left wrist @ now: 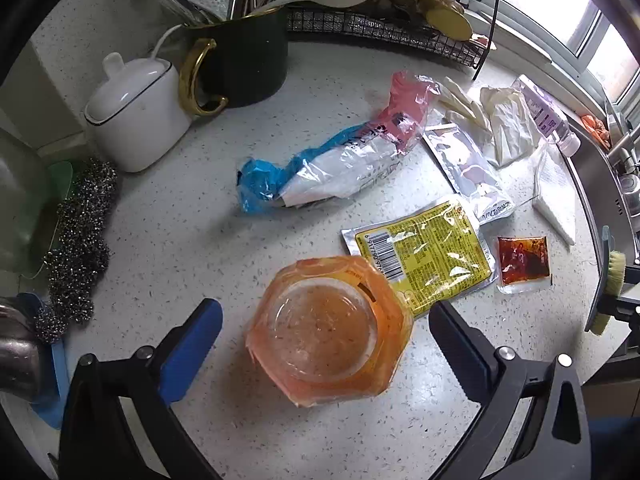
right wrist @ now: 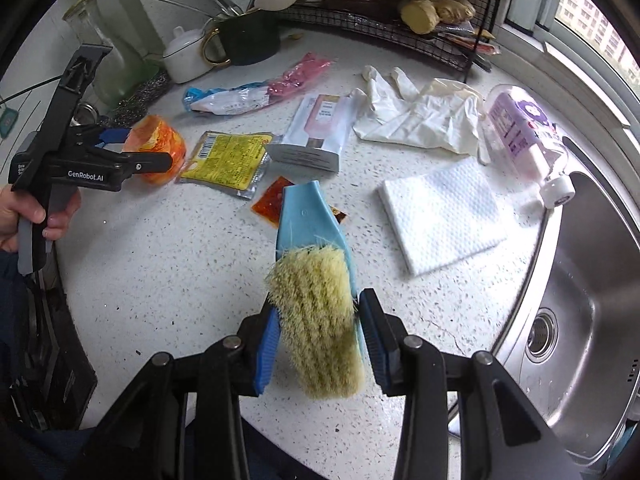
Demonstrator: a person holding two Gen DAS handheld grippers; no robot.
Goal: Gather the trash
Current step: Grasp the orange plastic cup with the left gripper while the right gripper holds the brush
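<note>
Trash lies scattered over the speckled counter (right wrist: 168, 280). An orange plastic cup (left wrist: 330, 330) stands upright near the front edge, open at the top and seemingly empty; its wrinkled orange film wraps the wall. The left gripper (left wrist: 324, 322) hangs over it with its jaws spread wide, one finger on each side of the cup and neither pad touching it. In the right wrist view a hand (right wrist: 36, 216) holds that gripper's handle.

The right gripper (right wrist: 316, 344) is clamped on a brush (right wrist: 316, 312), its pads pressing both sides of the pale bristle head, the blue handle pointing away over the counter.

Just beside the cup lies a yellow packet (left wrist: 424, 256), its corner under the cup's rim. A red sauce sachet (left wrist: 522, 264) lies next to it, filled with dark red sauce. Behind them are a silver pouch (left wrist: 468, 168) and a crumpled blue-and-pink wrapper (left wrist: 340, 160). Farther right lie white gloves (right wrist: 420, 116), a folded paper towel (right wrist: 444, 216) and a purple-labelled bottle (right wrist: 524, 136) on its side at the edge of the sink (right wrist: 580, 300), whose basin holds nothing I can see.

At the back, a dark mug (left wrist: 240, 68) with a gold handle holds spoons and other utensils, beside a lidded white pot (left wrist: 136, 112). A wire rack (right wrist: 400, 12) holds ginger pieces
</note>
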